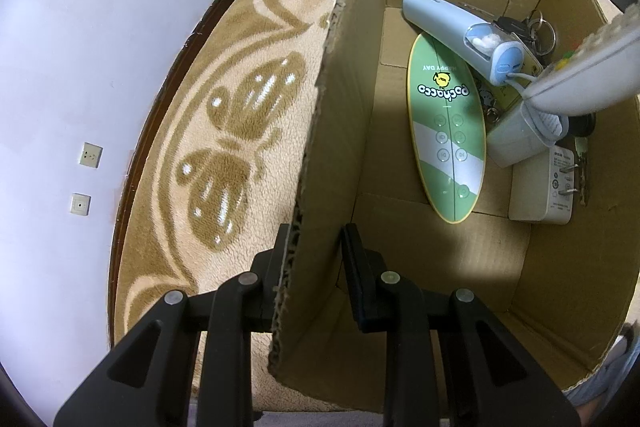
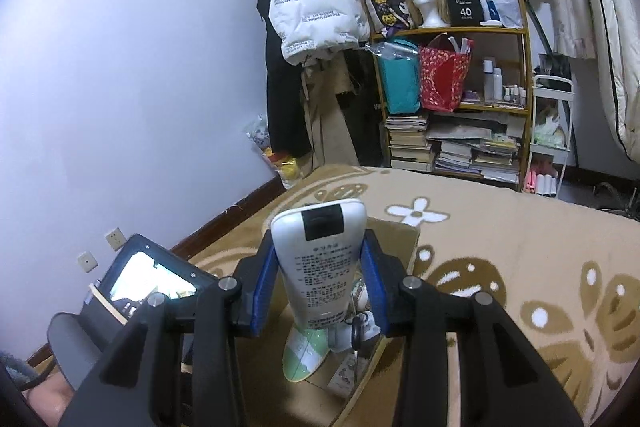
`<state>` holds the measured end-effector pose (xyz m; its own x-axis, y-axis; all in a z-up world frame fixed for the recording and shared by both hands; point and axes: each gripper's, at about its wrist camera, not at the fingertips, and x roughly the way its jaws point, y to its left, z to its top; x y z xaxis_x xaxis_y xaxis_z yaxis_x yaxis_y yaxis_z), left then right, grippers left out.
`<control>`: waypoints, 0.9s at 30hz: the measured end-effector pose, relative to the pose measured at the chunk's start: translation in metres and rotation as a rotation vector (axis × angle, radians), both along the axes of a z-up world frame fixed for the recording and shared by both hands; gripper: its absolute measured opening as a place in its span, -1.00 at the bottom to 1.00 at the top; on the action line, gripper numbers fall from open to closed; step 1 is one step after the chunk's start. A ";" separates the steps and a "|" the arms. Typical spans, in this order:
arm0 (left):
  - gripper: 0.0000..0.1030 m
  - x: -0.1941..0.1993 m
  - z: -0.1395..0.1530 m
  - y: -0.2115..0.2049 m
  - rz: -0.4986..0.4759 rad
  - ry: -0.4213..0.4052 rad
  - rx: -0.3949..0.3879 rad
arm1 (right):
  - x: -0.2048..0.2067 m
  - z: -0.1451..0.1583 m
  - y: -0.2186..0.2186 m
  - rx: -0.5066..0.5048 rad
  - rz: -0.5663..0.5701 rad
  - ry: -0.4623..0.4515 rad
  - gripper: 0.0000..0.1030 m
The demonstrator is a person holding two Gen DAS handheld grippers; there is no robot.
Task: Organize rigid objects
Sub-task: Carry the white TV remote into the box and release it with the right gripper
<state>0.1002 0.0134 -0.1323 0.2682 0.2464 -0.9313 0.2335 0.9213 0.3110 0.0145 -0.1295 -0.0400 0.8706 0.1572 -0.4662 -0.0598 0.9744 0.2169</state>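
With the left gripper (image 1: 316, 259) clamped on the cardboard box (image 1: 440, 259) wall and the right gripper (image 2: 318, 283) squeezing the white remote (image 2: 320, 267), a careless drop could knock the crowded green speaker (image 1: 448, 131) at frame centre.

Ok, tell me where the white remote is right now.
The white remote is clamped in the right gripper, held above the cardboard box; in the left wrist view it enters from the right edge, over the light blue tube.
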 end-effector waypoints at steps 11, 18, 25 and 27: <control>-0.53 -0.001 0.002 0.001 0.003 0.002 -0.003 | 0.001 -0.006 -0.012 0.088 0.037 0.024 -0.17; -0.53 -0.001 0.001 0.002 0.000 0.002 -0.001 | 0.008 -0.017 -0.017 0.121 0.047 0.078 -0.17; -0.53 -0.001 0.000 0.002 0.002 0.002 0.000 | 0.017 -0.032 -0.019 0.093 0.019 0.169 -0.12; -0.53 0.000 -0.001 0.003 0.013 0.005 -0.008 | 0.018 -0.033 -0.021 0.080 -0.002 0.188 -0.03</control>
<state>0.1004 0.0168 -0.1329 0.2602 0.2423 -0.9346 0.2227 0.9268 0.3023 0.0330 -0.1506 -0.0728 0.7700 0.1988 -0.6063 -0.0092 0.9536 0.3009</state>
